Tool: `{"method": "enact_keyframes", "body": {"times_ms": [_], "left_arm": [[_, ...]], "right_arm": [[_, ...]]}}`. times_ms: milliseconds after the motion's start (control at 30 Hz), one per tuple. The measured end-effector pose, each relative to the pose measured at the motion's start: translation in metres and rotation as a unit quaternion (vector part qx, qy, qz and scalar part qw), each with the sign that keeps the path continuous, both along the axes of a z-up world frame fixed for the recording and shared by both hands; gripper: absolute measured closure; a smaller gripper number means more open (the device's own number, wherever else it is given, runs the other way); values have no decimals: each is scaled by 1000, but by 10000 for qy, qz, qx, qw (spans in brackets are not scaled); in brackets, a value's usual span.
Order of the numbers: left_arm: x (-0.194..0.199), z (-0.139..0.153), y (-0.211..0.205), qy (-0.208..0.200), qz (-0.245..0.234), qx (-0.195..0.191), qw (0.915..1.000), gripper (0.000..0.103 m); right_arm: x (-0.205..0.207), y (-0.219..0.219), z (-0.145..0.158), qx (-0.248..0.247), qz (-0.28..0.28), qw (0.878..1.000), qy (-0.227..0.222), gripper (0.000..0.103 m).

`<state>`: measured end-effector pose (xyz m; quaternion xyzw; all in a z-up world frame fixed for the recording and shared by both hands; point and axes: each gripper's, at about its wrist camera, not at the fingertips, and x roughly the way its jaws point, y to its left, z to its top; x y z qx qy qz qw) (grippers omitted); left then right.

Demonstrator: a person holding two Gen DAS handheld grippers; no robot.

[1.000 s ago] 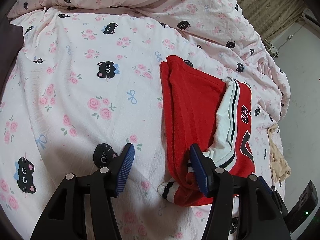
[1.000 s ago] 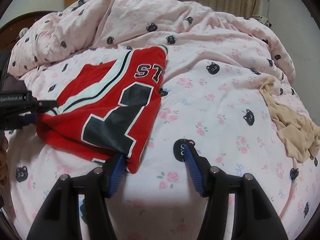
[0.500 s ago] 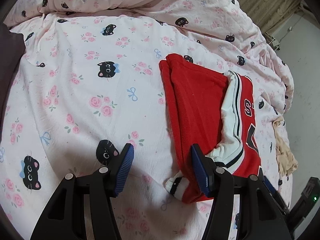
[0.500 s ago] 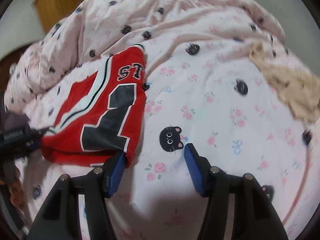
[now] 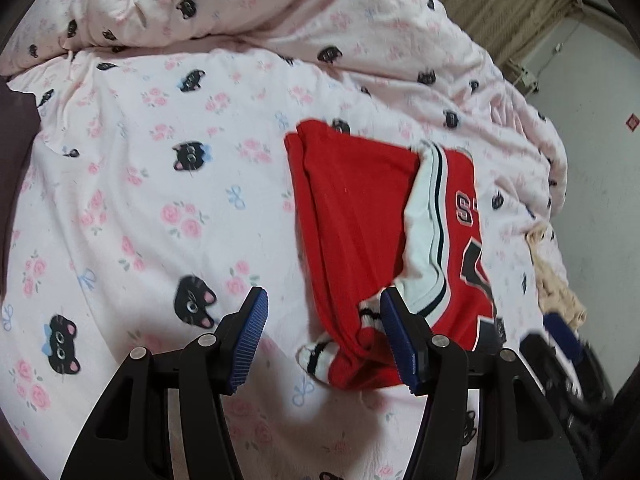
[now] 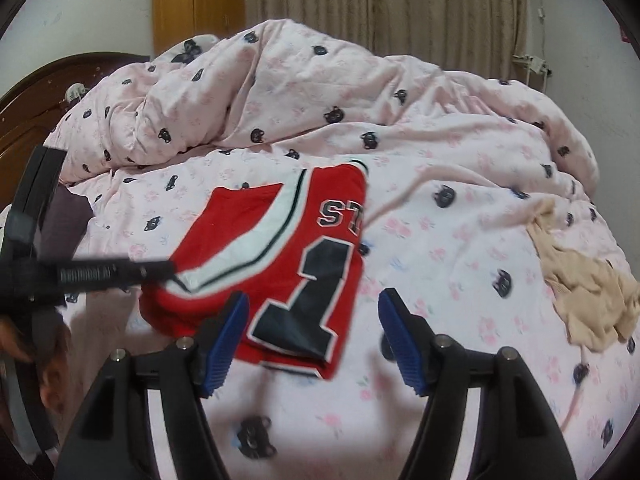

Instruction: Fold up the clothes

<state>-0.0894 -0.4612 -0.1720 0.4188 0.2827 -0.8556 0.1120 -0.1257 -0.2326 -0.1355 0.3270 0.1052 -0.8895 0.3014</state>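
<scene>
Currently: red jersey [image 6: 288, 264] folded mid-bed; my left gripper [image 5: 322, 336] gapes empty beside it, my right gripper [image 6: 312, 336] opening to release its hem.

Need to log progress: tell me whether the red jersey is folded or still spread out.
Folded. The red jersey lies doubled into a compact stack on the bedspread: its sides are turned in, and layered edges show at the near corner.

Home bedroom: quilted bed [image 6: 420, 160], wardrobe [image 6: 198, 4], curtains [image 6: 392, 4].
</scene>
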Motion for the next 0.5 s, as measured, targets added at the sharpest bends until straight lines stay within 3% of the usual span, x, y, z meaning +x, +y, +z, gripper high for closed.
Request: {"method": "enact_keyframes", "body": {"times_ms": [133,300,500], "left_arm": [[1,0,2,-10,4,-32,10000,50],[2,-3,0,-54,18,46,10000,50],[3,-1,-4,35,89,66,9999,49]], "right_arm": [[-14,-16,-16,335,4,9992,-240,34],[-19,-17,-55,851,100,9927,-850,34],[-12,-8,-70,1020,180,9905,-910,30]]}}
